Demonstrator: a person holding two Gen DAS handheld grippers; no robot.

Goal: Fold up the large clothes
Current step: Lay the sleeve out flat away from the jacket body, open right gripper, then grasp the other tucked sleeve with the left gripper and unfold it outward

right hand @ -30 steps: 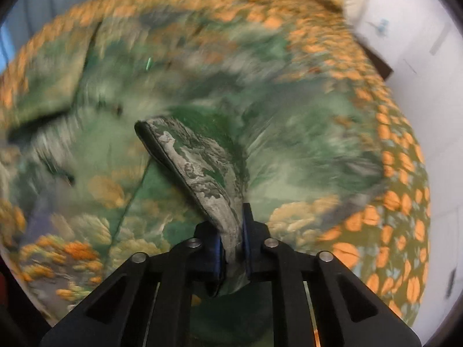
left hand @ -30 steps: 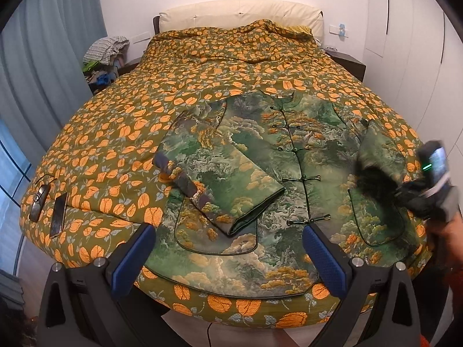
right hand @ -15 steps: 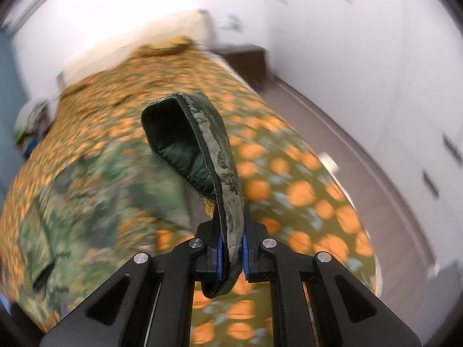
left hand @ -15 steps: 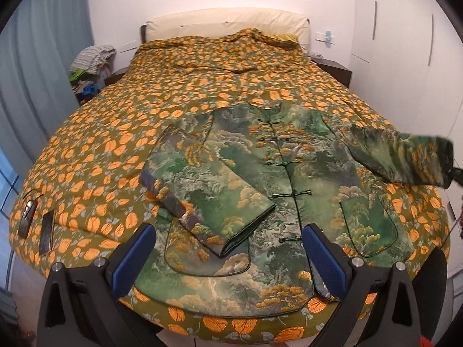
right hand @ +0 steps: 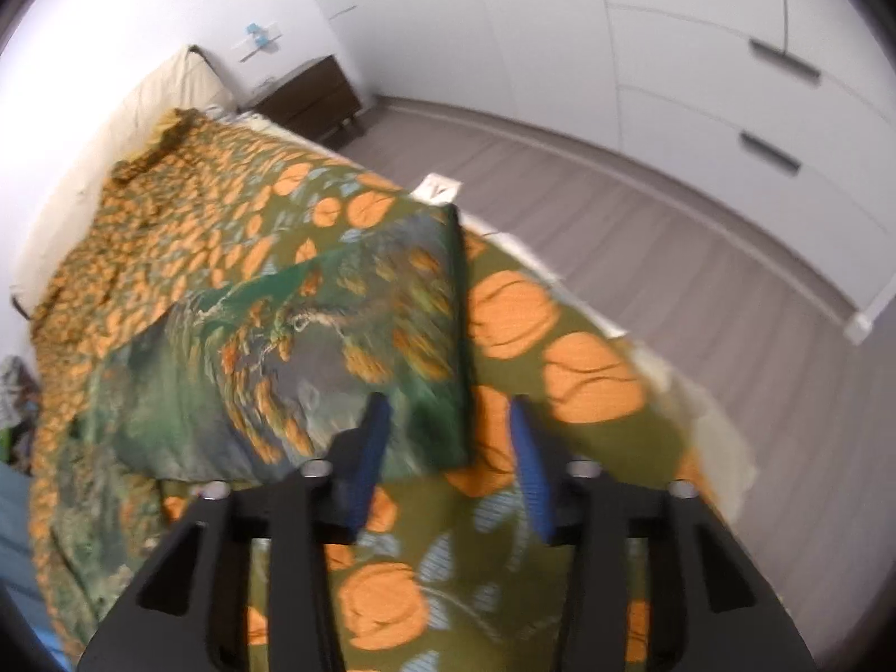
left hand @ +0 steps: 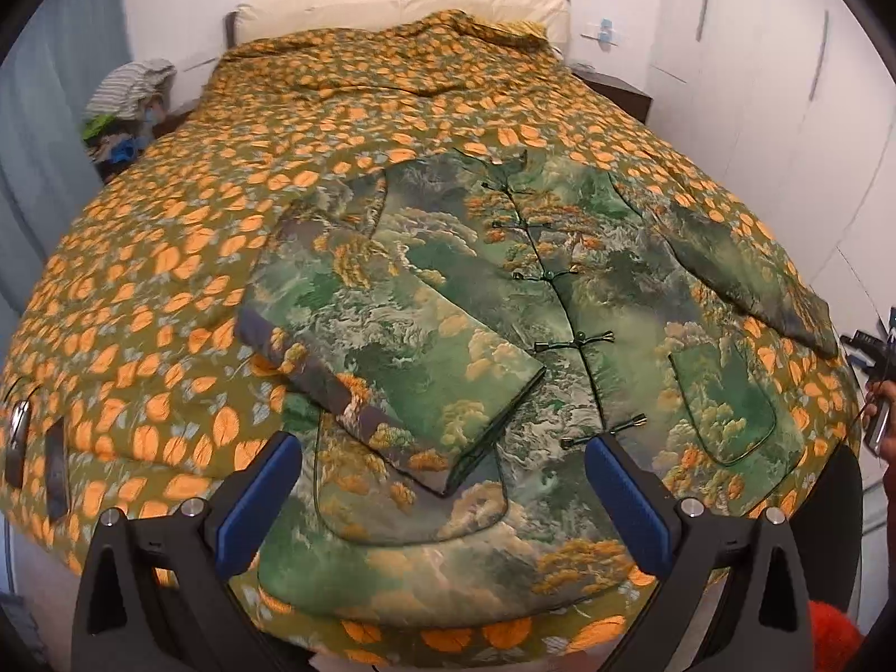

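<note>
A green patterned jacket [left hand: 560,302] with knot buttons lies face up on the bed. Its left sleeve [left hand: 392,358] is folded across the body. Its right sleeve [left hand: 750,263] lies stretched out toward the bed's right edge; it also shows in the right wrist view [right hand: 313,358]. My left gripper [left hand: 442,481] is open and empty above the jacket's hem. My right gripper [right hand: 448,448] is open and empty just past the sleeve's cuff, over the bedspread.
The bed [left hand: 168,257] has an orange-leaf bedspread. Two dark devices [left hand: 33,448] lie at its left edge. A clothes pile [left hand: 129,106] sits at the back left. A nightstand [right hand: 308,95], wood floor [right hand: 672,257] and white wardrobe [right hand: 700,56] are to the right.
My right gripper carried the right sleeve outward to the bed's right side, opened and let it go. The sleeve now lies flat and extended. The left gripper stayed open near the hem.
</note>
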